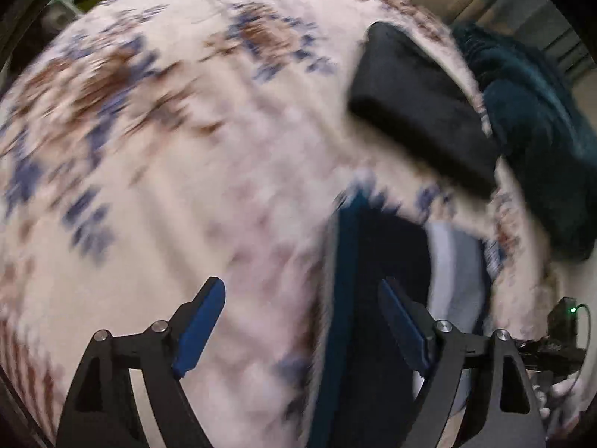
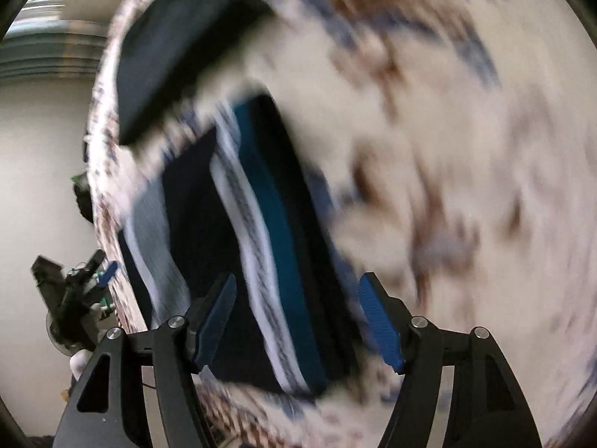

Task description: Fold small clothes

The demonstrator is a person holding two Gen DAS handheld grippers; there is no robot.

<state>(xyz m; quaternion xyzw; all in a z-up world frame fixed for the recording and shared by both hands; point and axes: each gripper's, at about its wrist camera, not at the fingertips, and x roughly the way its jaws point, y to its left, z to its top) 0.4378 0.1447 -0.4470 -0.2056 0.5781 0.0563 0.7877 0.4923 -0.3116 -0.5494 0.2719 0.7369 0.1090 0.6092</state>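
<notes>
Both views motion-blurred, fine detail unreliable.

Left hand-held gripper (image 1: 302, 326): jaws spread wide, nothing between the blue pads (image 1: 199, 330). It hangs over a white patterned bedspread (image 1: 186, 168) with blue and brown blotches.

Right hand-held gripper (image 2: 296, 321): jaws also wide apart, nothing clamped. The left gripper rig shows small at the left edge of the right wrist view, beside the bedspread edge.

Task item: a dark navy striped garment (image 2: 268, 231) with teal and white bands lies flat on the bedspread, directly ahead of the right gripper and running in between its fingers in the picture; can't tell whether they touch it. In the left wrist view the same garment (image 1: 358, 298) sits at the right finger, teal edge on its left side.

Also on the bedspread: a folded black garment (image 1: 418, 108), just beyond the striped one (image 2: 175, 48). A dark teal fuzzy cloth (image 1: 537, 138) lies right of the black one, near the edge.
</notes>
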